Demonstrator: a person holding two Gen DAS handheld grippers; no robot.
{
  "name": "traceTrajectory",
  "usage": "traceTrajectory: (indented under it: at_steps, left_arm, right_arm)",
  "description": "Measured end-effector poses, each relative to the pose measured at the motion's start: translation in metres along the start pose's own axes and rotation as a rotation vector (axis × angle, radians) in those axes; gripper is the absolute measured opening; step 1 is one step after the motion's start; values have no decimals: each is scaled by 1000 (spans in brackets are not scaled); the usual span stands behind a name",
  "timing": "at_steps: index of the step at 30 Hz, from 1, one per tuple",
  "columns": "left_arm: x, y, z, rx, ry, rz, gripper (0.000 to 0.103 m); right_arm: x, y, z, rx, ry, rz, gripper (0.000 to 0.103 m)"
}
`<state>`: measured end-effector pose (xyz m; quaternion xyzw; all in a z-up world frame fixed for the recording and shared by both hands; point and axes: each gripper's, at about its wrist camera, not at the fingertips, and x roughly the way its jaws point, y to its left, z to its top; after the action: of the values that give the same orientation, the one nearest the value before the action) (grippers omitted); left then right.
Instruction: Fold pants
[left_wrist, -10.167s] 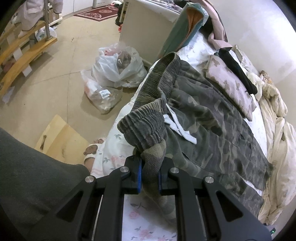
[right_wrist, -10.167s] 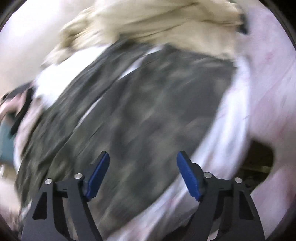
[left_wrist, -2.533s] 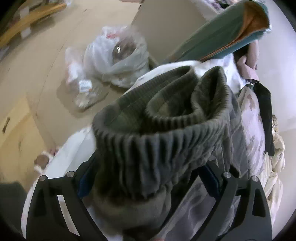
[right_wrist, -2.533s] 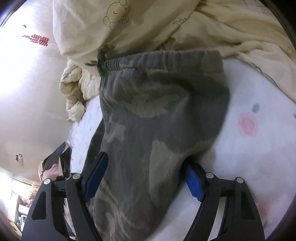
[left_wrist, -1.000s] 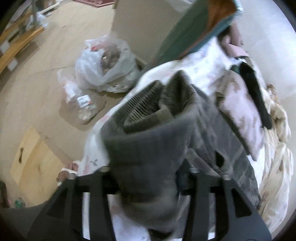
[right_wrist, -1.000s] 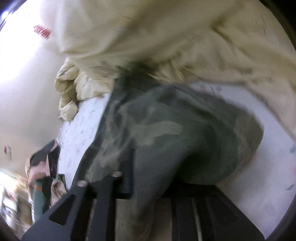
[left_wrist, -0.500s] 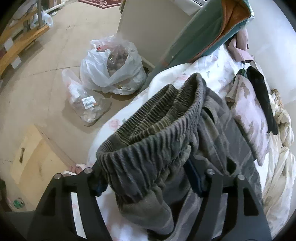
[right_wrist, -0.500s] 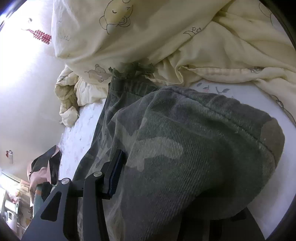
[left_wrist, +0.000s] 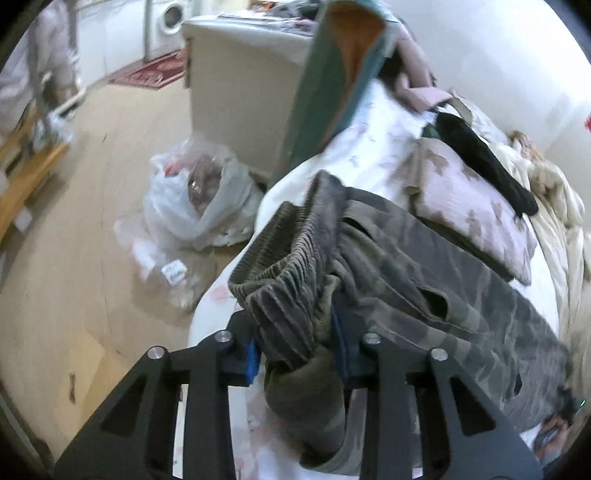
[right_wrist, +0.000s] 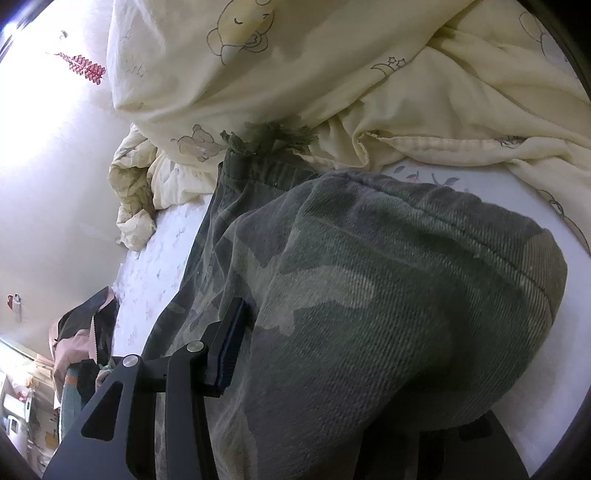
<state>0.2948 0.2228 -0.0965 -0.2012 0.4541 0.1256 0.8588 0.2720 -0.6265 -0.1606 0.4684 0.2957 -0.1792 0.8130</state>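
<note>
Pants (left_wrist: 436, 266): camouflage, lying lengthwise on the bed sheet (left_wrist: 373, 140), ribbed waistband (left_wrist: 291, 273) bunched up at the sheet's near edge; leg end (right_wrist: 388, 295) at the opposite end of the sheet, humped up off it, with a frayed hem tucked against the quilt (right_wrist: 332, 74).
Left gripper (left_wrist: 299, 354): at the sheet's near edge, fingers drawn in and clamped on the bunched waistband; a fold of the cloth hanging down between the finger arms.
Right gripper (right_wrist: 317, 354): at the sheet's far end, blue-padded left finger (right_wrist: 231, 347) pressed against the side of the raised leg cloth; other finger hidden under the fabric, so grip width not readable, cannot tell whether clamped.
Quilt: cream, printed with bears, heaped on the sheet just beyond the leg end, touching the hem.
Pillow (left_wrist: 469, 210): pinkish, patterned, on the sheet beside the pants, toward the wall; a black garment (left_wrist: 484, 162) draped across it.
Teal item (left_wrist: 332, 85): orange-lined, standing tilted at the sheet's head corner.
Plastic bags (left_wrist: 195, 199): white and clear, on the floor (left_wrist: 74, 236) just off the sheet's near edge.
Cabinet (left_wrist: 240, 81): beige, on the floor behind the bags, next to the teal item.
</note>
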Motion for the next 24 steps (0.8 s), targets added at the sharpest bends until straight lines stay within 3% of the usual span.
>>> traceTrajectory:
  at_steps: [3,5,7,11,13,14,19,24]
  left_arm:
    - [-18,-25,-4,139,-86,17,17]
    - [-39,-55,-11,291,-175,0,17]
    - [-49,-70,-14,349,-207,-23,17]
    - [-40,-60,-2,260,-171,32,17]
    - [-33,-46,2,202,-140,67,17]
    - [-30,-40,4,176,-127,70,17]
    - [-19,-19,6,86,-90,73,17]
    - [-23,-18,13,44,-80,37,17]
  right_arm:
    - [0,1,0,-1,4,-1,46]
    - [1,1,0,2,4,1,46]
    - [1,1,0,-1,2,-4,46]
    - [3,3,1,-8,14,1,44]
    - [7,6,4,-18,41,19,14]
    - [9,9,5,-29,54,23,7]
    - [8,25,4,-113,21,-6,4]
    - [-1,32,7,-130,3,40,3]
